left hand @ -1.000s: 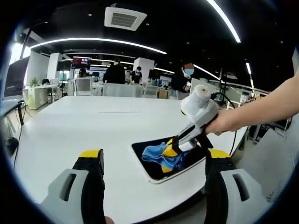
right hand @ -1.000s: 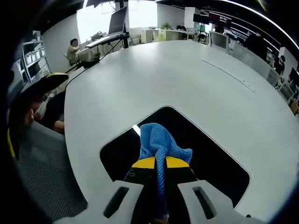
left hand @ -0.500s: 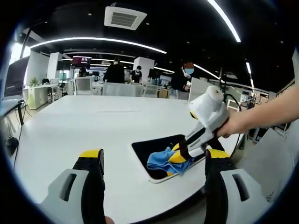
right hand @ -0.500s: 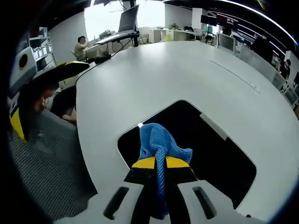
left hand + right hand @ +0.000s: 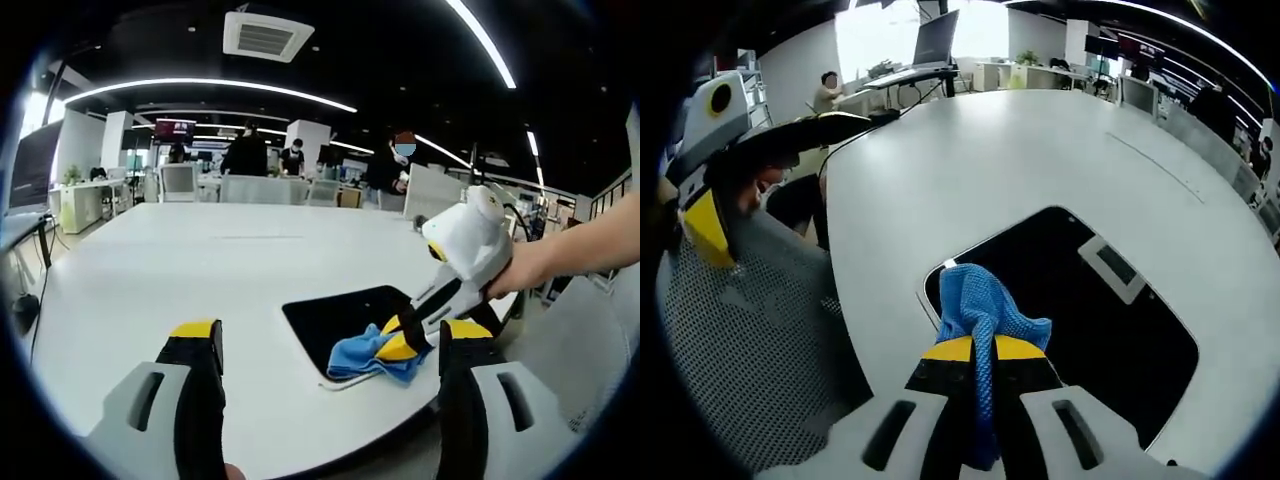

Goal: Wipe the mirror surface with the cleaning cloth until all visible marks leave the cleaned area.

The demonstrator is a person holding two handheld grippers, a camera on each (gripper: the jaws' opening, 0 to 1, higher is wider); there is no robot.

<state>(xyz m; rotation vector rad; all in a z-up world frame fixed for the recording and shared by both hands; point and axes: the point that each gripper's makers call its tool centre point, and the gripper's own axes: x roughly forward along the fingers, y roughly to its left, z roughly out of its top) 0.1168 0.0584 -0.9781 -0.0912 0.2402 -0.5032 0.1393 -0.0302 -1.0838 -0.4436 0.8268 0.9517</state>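
Right claw (image 5: 978,348) pinching cloth (image 5: 980,308), on mirror (image 5: 1110,330)

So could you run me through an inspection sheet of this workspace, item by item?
Surface: large white table, the mirror lying flat near its edge.
Job's things: mirror, dark and reflective, white-rimmed; blue cleaning cloth pressed on its near corner.
Clutter: nothing seen on the table.
Grippers: right tongs shut on the cloth, held by a person's hand; left tongs open, holding nothing, short of the mirror.
Cables: a dark cable behind the right tongs.
Surroundings: open office with desks, monitors, a mesh chair, people in the background.
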